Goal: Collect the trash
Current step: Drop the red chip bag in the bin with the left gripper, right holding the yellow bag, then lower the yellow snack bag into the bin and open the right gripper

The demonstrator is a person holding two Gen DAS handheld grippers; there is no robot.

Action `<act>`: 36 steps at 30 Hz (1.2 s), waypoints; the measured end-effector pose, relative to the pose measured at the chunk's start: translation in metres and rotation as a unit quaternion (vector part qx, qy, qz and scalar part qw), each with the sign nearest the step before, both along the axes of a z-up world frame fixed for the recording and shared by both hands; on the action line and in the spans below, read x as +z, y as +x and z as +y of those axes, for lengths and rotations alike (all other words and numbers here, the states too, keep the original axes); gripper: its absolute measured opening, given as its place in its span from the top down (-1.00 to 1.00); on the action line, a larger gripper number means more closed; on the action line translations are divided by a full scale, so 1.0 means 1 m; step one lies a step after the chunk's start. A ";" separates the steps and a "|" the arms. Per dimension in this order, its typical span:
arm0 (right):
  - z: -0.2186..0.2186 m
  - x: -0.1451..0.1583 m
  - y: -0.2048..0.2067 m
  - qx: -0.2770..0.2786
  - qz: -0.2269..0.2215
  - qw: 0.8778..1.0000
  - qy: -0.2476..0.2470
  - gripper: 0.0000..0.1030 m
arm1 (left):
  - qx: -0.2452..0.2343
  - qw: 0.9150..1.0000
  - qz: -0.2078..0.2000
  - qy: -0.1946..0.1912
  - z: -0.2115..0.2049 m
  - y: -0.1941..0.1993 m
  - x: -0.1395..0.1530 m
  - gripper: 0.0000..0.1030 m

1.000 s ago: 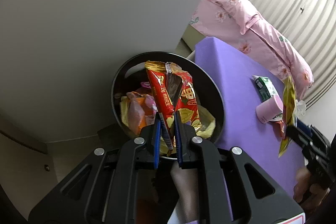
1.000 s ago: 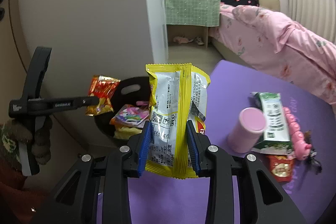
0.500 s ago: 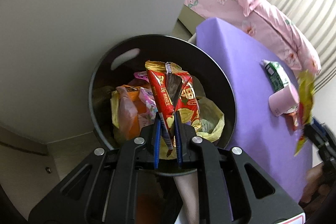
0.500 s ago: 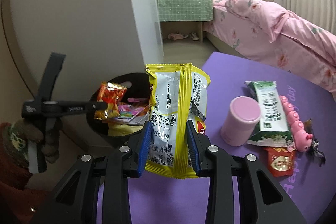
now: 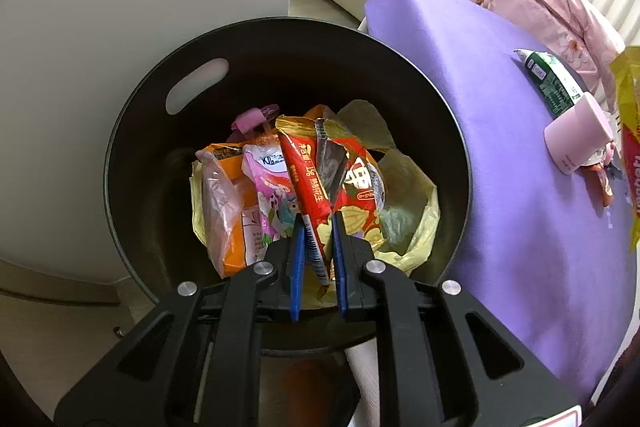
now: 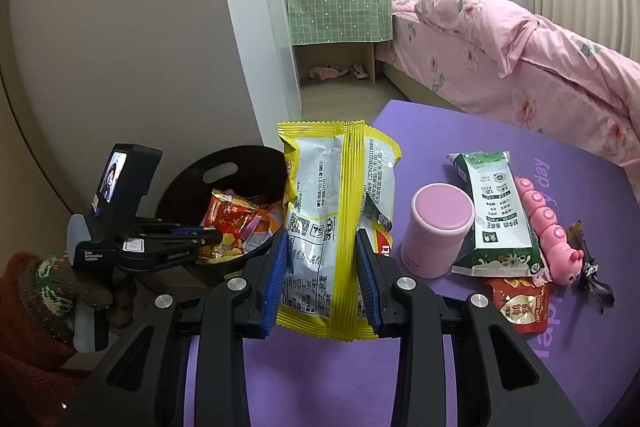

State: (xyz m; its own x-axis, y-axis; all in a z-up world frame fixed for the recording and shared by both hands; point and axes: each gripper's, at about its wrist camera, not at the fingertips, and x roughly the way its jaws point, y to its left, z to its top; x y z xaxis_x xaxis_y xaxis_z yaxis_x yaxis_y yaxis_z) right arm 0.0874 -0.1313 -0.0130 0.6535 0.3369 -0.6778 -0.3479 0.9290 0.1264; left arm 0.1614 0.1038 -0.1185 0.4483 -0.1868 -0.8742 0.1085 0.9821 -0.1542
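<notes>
My left gripper (image 5: 316, 227) is shut on a red snack wrapper (image 5: 316, 175) and holds it inside the mouth of the black round bin (image 5: 132, 131), above several wrappers lying in it. The right wrist view shows that gripper (image 6: 208, 237) with the red wrapper (image 6: 228, 217) over the bin (image 6: 248, 155). My right gripper (image 6: 324, 247) is shut on a yellow and white snack bag (image 6: 336, 211), held upright above the purple table's left part. That bag shows at the right edge of the left wrist view (image 5: 630, 131).
On the purple table (image 6: 440, 367) stand a pink cup (image 6: 440, 227), a green packet (image 6: 500, 211), a small red packet (image 6: 520, 303), a pink caterpillar toy (image 6: 552, 227) and a dark wrapper (image 6: 592, 267). A white wall panel (image 6: 256, 27) stands behind the bin. A pink bed (image 6: 520, 67) is beyond.
My left gripper has moved forward and down over the bin with the red wrapper, so the bin fills more of its view. My right gripper holds the yellow bag nearly still.
</notes>
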 end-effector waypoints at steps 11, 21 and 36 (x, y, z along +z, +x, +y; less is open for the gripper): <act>0.012 -0.004 0.006 0.010 0.006 1.000 -0.015 0.37 | 0.023 0.997 -0.024 -0.071 0.024 -0.016 0.021 0.40; 0.066 -0.008 0.036 0.083 0.015 0.996 -0.035 0.37 | 0.102 0.986 -0.113 -0.075 0.084 -0.070 0.066 0.29; 0.147 -0.043 0.086 0.132 0.072 0.988 -0.041 0.36 | 0.136 0.977 -0.122 -0.109 0.118 -0.098 0.059 0.27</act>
State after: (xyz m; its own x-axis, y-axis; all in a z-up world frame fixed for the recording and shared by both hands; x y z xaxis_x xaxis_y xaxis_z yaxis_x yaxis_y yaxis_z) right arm 0.1735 0.0160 -0.0556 0.4457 0.4227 -0.7891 -0.5630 0.8177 0.1201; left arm 0.0632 0.2219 -0.0590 0.6977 -0.2016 -0.6874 -0.0917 0.9266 -0.3648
